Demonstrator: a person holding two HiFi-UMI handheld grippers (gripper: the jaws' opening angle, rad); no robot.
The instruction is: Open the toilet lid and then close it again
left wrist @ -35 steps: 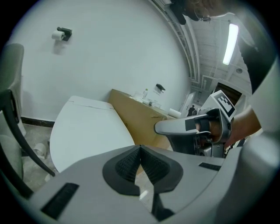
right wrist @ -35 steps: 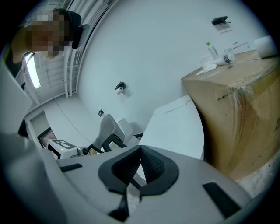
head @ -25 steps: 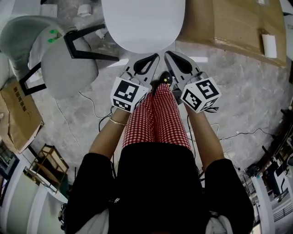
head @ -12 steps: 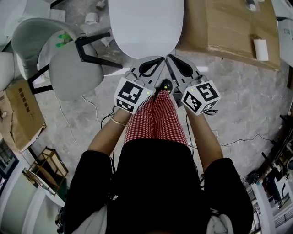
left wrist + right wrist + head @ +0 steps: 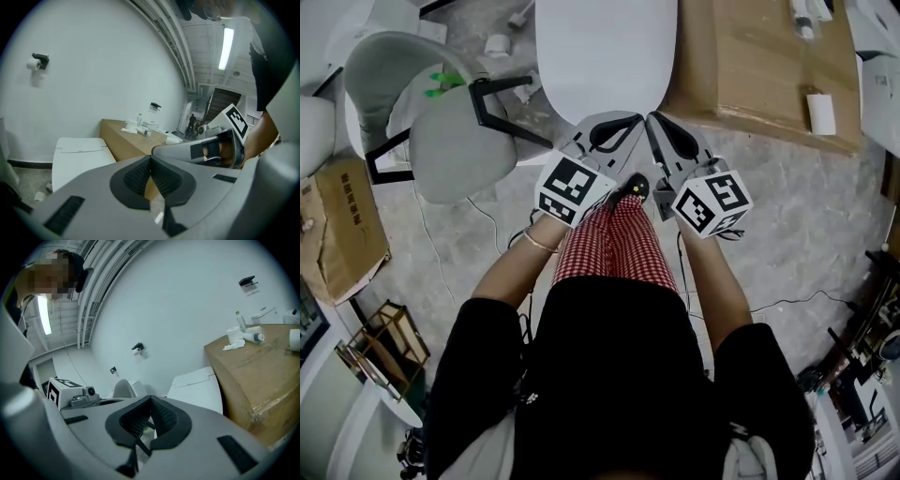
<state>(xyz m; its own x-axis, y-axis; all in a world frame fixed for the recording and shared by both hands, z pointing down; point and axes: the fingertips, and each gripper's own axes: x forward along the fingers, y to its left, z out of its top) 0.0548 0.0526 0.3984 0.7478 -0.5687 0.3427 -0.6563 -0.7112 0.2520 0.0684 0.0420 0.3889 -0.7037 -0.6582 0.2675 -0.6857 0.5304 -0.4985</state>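
White toilet lid point(image 5: 605, 52) lay closed at 12 o'clock, left gripper point(image 5: 623, 120) and right gripper point(image 5: 656, 122) side by side near its front edge, both with jaws pressed together and holding nothing, cardboard box point(image 5: 759, 66) at 1 o'clock, grey chair point(image 5: 455, 155) at 10 o'clock.

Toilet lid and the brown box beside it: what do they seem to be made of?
The lid is probably hard plastic: smooth, plain white, faint sheen. The box looks like cardboard: matt brown, with creased edges and a flap seam.
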